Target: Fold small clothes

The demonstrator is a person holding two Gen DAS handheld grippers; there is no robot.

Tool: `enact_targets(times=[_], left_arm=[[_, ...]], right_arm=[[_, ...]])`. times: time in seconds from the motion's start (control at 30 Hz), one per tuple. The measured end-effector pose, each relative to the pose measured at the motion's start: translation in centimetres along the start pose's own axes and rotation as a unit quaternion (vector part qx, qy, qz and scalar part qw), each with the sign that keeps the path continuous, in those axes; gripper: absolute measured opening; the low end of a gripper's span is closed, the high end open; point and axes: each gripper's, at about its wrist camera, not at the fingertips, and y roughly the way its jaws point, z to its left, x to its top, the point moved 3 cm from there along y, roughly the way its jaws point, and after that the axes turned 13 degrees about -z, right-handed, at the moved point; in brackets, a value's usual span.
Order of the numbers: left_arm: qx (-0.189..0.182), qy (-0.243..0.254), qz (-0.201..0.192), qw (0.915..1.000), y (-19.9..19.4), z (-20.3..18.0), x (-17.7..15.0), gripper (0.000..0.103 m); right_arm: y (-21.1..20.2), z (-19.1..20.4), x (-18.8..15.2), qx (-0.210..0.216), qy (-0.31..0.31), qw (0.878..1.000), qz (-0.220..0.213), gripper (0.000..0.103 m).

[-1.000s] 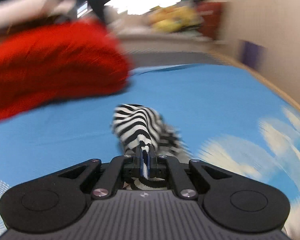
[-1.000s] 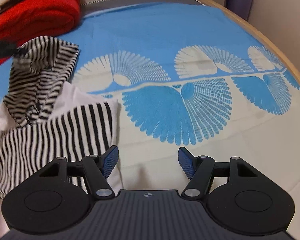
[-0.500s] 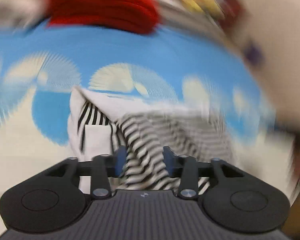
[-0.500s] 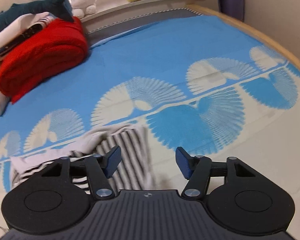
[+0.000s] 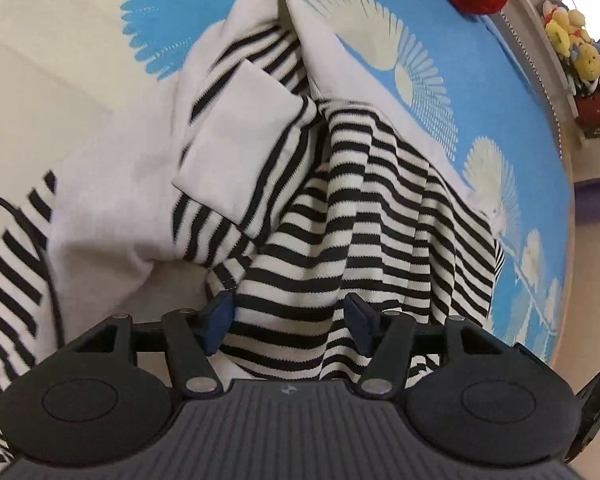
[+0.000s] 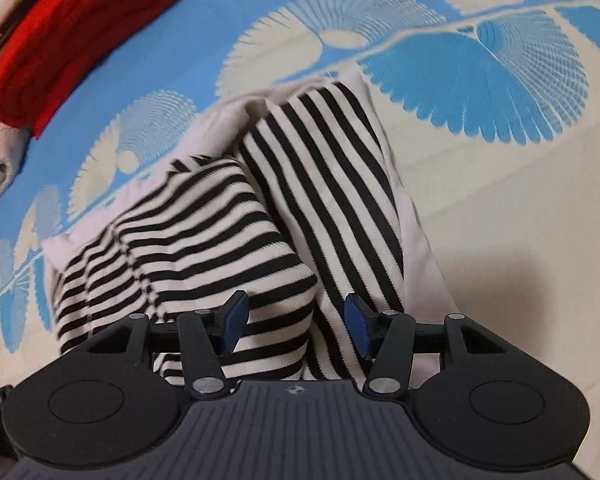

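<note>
A black-and-white striped garment with plain white panels [image 5: 340, 208] lies crumpled on the blue and cream bedspread [image 5: 60, 60]. My left gripper [image 5: 286, 322] is open right over its striped folds, holding nothing. In the right wrist view the same garment [image 6: 220, 232] lies bunched, one striped part folded over another. My right gripper [image 6: 296, 322] is open just above its near edge, empty.
A folded red blanket [image 6: 72, 36] lies at the far left on other bedding. Yellow plush toys [image 5: 572, 48] sit on a ledge by the bed's far edge. A purple object [image 5: 592, 204] stands beside the bed. A black cable [image 5: 40, 248] runs at the left.
My left gripper has opened and let go of the striped garment, which now lies on the bed. Both grippers have dropped down close over it.
</note>
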Motion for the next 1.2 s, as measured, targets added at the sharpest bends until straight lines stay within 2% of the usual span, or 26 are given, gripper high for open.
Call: enact_targets(times=[0.07, 0.13, 0.17, 0.2, 0.23, 0.3, 0.33, 0.37, 0.4, 0.43, 0.47, 0.5, 0.53, 0.57, 0.6, 0.63, 0.67, 0.7, 0.73, 0.77, 0.83, 0.9, 0.97, 1.07, 1.1, 1.2], left_arm=[[0.006, 0.005, 0.000, 1.0000, 0.6, -0.2, -0.1, 0.065], [0.017, 0.008, -0.005, 0.9998, 1.1, -0.2, -0.1, 0.047], [0.020, 0.005, -0.013, 0.9997, 1.1, -0.1, 0.2, 0.017], [0.021, 0.006, -0.027, 0.9994, 0.7, -0.2, 0.5, 0.007], [0.015, 0.013, -0.046, 0.9987, -0.1, -0.5, 1.1, 0.006], [-0.026, 0.024, -0.100, 0.9944, -2.2, -1.5, 2.3, 0.004], [-0.066, 0.025, -0.133, 0.9886, -3.6, -2.1, 3.0, 0.004], [-0.116, 0.016, -0.167, 0.9790, -5.0, -2.4, 3.7, 0.004], [-0.174, -0.001, -0.203, 0.9636, -6.6, -2.5, 4.4, 0.004], [-0.216, -0.013, -0.227, 0.9496, -7.7, -2.4, 4.9, 0.004], [-0.244, -0.019, -0.249, 0.9372, -8.6, -2.2, 5.3, 0.004], [-0.246, -0.022, -0.255, 0.9347, -8.8, -1.7, 5.6, 0.005], [-0.232, -0.025, -0.245, 0.9408, -8.4, -1.2, 5.9, 0.005], [-0.207, -0.032, -0.221, 0.9527, -7.3, -0.4, 6.0, 0.005], [-0.167, -0.041, -0.178, 0.9689, -5.5, 0.6, 5.9, 0.006], [-0.108, -0.043, -0.121, 0.9858, -3.4, 1.9, 5.5, 0.006], [-0.036, -0.037, -0.061, 0.9968, -1.3, 3.3, 4.9, 0.007], [0.023, -0.039, -0.024, 0.9987, 0.2, 4.7, 4.3, 0.009], [0.033, -0.072, -0.021, 0.9967, 0.6, 5.9, 4.0, 0.013], [0.023, -0.104, -0.023, 0.9941, 0.6, 6.3, 4.0, 0.015], [0.000, -0.102, -0.040, 0.9940, -0.3, 5.3, 4.7, 0.022], [-0.013, -0.071, -0.082, 0.9940, -1.8, 3.9, 5.5, 0.049], [-0.024, -0.051, -0.112, 0.9921, -2.6, 2.7, 5.8, 0.049], [-0.039, -0.041, -0.103, 0.9931, -1.8, 1.4, 5.9, 0.049], [-0.030, -0.040, -0.092, 0.9945, -1.3, 1.3, 5.6, 0.049], [0.031, -0.034, -0.061, 0.9971, 0.6, 1.7, 4.7, 0.048]], right_arm=[[0.5, -0.1, -0.2, -0.007, -0.001, 1.000, 0.000, 0.055], [0.8, 0.0, -0.3, -0.001, 0.000, 1.000, -0.002, 0.048], [0.8, 0.1, -0.3, 0.010, 0.003, 1.000, -0.004, 0.026], [0.5, 0.2, -0.1, 0.019, 0.005, 1.000, -0.010, 0.007], [0.2, 0.2, 0.2, 0.029, 0.009, 0.999, -0.020, 0.003], [-1.5, 0.2, 1.1, 0.061, 0.036, 0.996, -0.061, 0.001], [-2.7, 0.0, 1.9, 0.082, 0.053, 0.991, -0.089, 0.001], [-3.7, -0.2, 2.6, 0.099, 0.071, 0.986, -0.116, 0.001], [-5.0, -0.8, 3.4, 0.114, 0.093, 0.978, -0.147, 0.001], [-5.9, -1.3, 4.0, 0.124, 0.114, 0.971, -0.169, 0.001], [-6.5, -1.9, 4.5, 0.131, 0.132, 0.965, -0.183, 0.001], [-6.8, -2.4, 4.8, 0.130, 0.144, 0.963, -0.188, 0.001], [-6.6, -2.8, 4.8, 0.120, 0.147, 0.965, -0.180, 0.001], [-5.9, -2.8, 4.6, 0.106, 0.140, 0.972, -0.156, 0.001], [-4.6, -2.8, 4.0, 0.085, 0.123, 0.983, -0.110, 0.001], [-3.2, -2.8, 3.2, 0.063, 0.110, 0.990, -0.066, 0.001], [-1.9, -3.1, 2.1, 0.037, 0.109, 0.993, -0.023, 0.001], [-1.1, -3.5, 1.3, 0.019, 0.117, 0.993, 0.000, 0.004], [-0.7, -3.8, 0.8, 0.010, 0.127, 0.992, 0.011, 0.007], [-0.6, -3.9, 0.7, 0.008, 0.134, 0.991, 0.015, 0.010], [-1.1, -3.5, 1.1, 0.005, 0.122, 0.993, 0.000, 0.013], [-1.7, -2.9, 1.6, -0.006, 0.102, 0.995, -0.023, 0.034], [-2.1, -2.5, 1.7, -0.006, 0.096, 0.995, -0.039, 0.038], [-1.7, -2.3, 1.6, 0.003, 0.100, 0.994, -0.032, 0.038], [-1.5, -2.3, 1.4, 0.005, 0.102, 0.994, -0.026, 0.038], [-0.4, -2.6, 1.2, -0.002, 0.110, 0.994, -0.010, 0.038]])
